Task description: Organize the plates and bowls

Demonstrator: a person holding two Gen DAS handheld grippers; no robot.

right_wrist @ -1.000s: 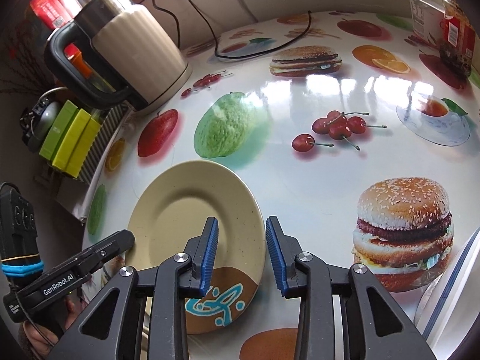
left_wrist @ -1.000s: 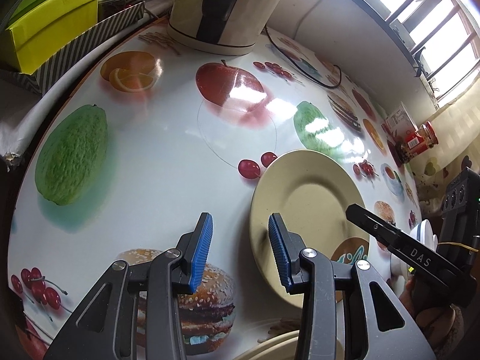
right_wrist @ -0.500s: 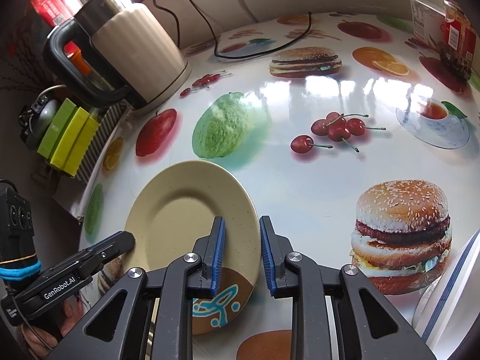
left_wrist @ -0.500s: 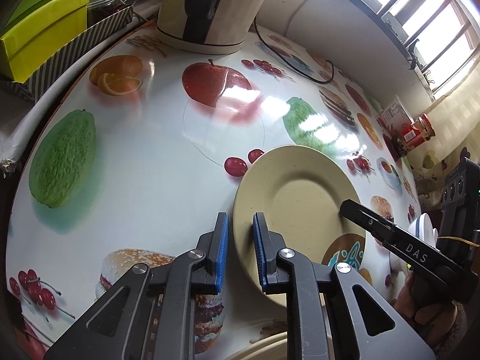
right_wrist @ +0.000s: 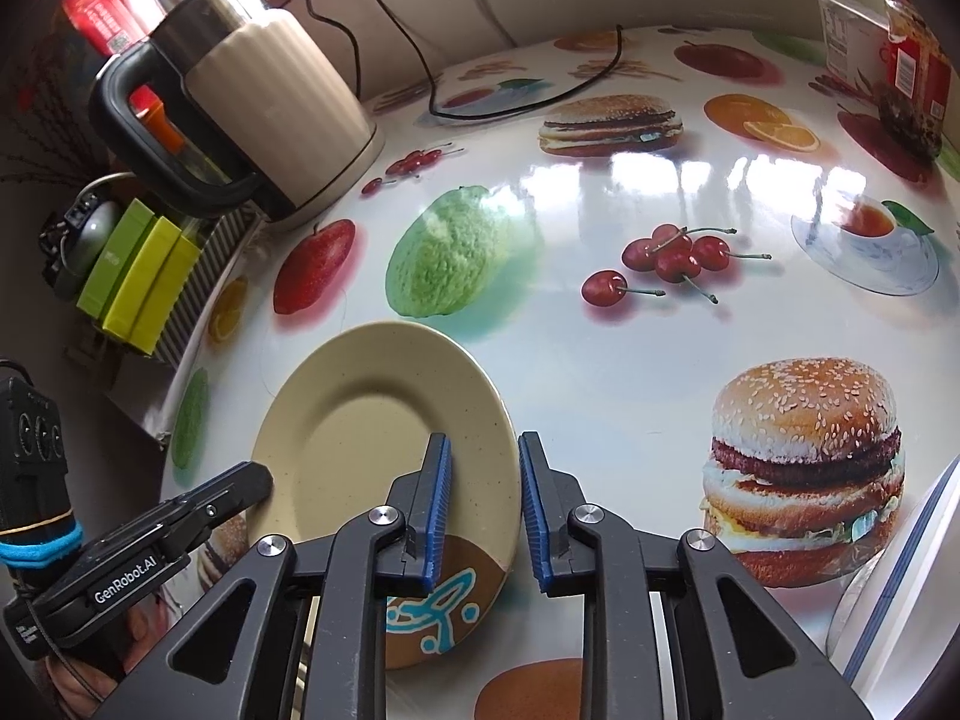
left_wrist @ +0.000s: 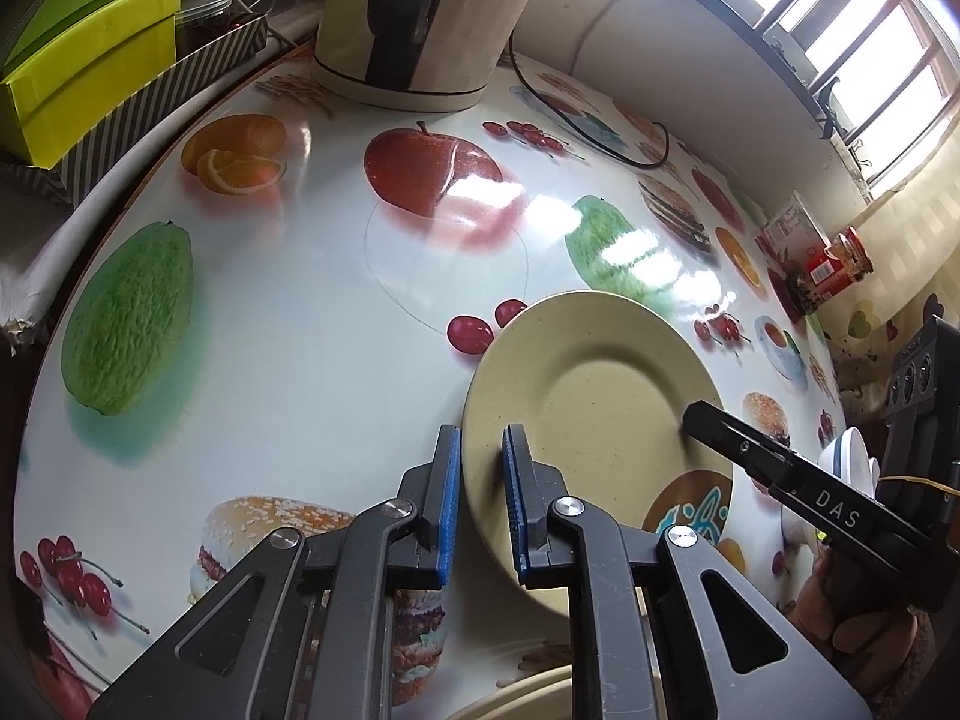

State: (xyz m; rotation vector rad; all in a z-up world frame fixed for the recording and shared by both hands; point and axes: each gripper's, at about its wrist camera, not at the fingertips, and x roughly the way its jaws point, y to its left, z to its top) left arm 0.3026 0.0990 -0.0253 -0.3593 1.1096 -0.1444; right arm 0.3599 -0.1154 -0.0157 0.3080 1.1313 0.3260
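A beige plate [left_wrist: 600, 396] with a brown and blue patch lies on the fruit-print table. My left gripper [left_wrist: 480, 438] straddles its left rim, and its jaws are closing with the rim between the blue pads. In the right wrist view the same plate [right_wrist: 360, 420] has its right rim between the pads of my right gripper [right_wrist: 480, 444], which is shut on it. Each gripper's black finger shows in the other view, at the plate's opposite edge.
A cream kettle [right_wrist: 270, 108] with a black cable stands at the table's back. Green boxes [left_wrist: 78, 60] sit off the left edge. A second pale plate rim [left_wrist: 528, 696] shows below my left gripper. A blue-striped white dish [right_wrist: 900, 570] is at the right, with a jar [left_wrist: 840, 264] far right.
Both pairs of jaws have narrowed from wide apart onto opposite rims of the beige plate. The plate has stayed about where it was.
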